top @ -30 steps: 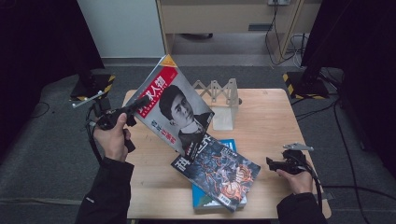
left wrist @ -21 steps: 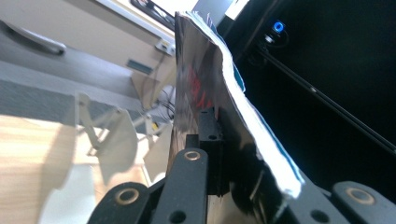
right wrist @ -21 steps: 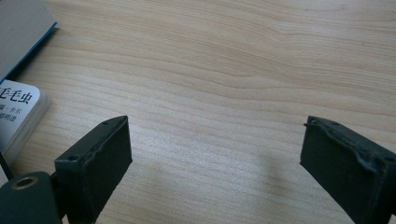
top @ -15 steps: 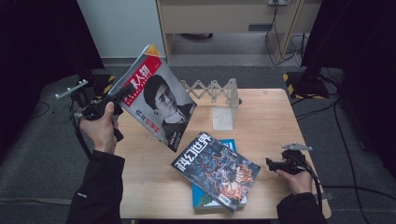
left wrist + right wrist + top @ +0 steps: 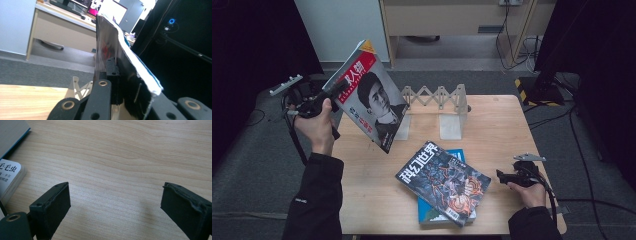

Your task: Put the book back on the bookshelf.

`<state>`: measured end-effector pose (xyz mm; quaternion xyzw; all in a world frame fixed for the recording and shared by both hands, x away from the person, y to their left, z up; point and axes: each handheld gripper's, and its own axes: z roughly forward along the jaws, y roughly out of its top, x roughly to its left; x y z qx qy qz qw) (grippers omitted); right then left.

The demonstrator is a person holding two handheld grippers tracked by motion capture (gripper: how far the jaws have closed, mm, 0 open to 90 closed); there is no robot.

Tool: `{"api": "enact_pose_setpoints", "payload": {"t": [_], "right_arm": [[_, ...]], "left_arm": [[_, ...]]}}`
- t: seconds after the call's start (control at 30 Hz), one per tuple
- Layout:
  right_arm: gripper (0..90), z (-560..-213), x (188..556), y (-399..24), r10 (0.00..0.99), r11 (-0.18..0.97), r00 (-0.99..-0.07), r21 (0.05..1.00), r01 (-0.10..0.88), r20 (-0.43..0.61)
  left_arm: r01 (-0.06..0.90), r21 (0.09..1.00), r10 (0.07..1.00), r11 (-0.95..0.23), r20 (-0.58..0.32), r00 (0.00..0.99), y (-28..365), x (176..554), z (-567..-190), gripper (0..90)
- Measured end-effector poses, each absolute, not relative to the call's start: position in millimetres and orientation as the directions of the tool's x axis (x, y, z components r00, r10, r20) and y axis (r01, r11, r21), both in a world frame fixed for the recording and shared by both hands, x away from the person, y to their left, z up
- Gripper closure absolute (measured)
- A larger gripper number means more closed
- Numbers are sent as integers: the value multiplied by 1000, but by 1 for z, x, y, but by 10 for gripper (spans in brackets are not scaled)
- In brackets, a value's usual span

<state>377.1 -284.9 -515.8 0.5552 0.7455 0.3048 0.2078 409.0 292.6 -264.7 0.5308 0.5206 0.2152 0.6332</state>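
A magazine [image 5: 372,95] with a red title band and a portrait on its cover hangs tilted in the air over the table's left back part. My left gripper [image 5: 337,90] is shut on its upper left edge. In the left gripper view the magazine [image 5: 125,62] stands edge-on, pinched between the black jaws [image 5: 113,66]. My right gripper [image 5: 504,176] rests low at the table's right front, its jaws open over bare wood [image 5: 115,202] with nothing between them.
A dark illustrated magazine [image 5: 444,182] lies on a blue book [image 5: 458,156] at the front middle of the wooden table [image 5: 492,125]. A grey expanding rack [image 5: 434,95] with upright dividers [image 5: 451,122] stands at the back. The stack's edge [image 5: 10,177] lies left of the right jaws.
The left hand has carried the portrait magazine up and to the left, away from the stack and toward the table's left edge. The right hand has stayed put.
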Motion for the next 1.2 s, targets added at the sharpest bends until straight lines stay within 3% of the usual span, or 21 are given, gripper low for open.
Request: {"api": "enact_pose_setpoints", "payload": {"t": [0.3,0.63,0.87,1.2], "right_arm": [[94,-517,378,-284,951,212,-307,682,700,19],[96,-518,381,-286,952,213,-304,676,705,18],[98,-518,382,-286,951,217,-309,673,707,19],[100,-519,382,-286,950,223,-313,675,703,13]], "left_arm": [[237,919,867,314,-380,322,293,418,-263,862],[268,917,884,296,-369,285,277,450,-278,862],[265,935,917,235,-304,260,260,465,-292,862],[286,925,913,248,-323,251,255,471,-323,862]]}}
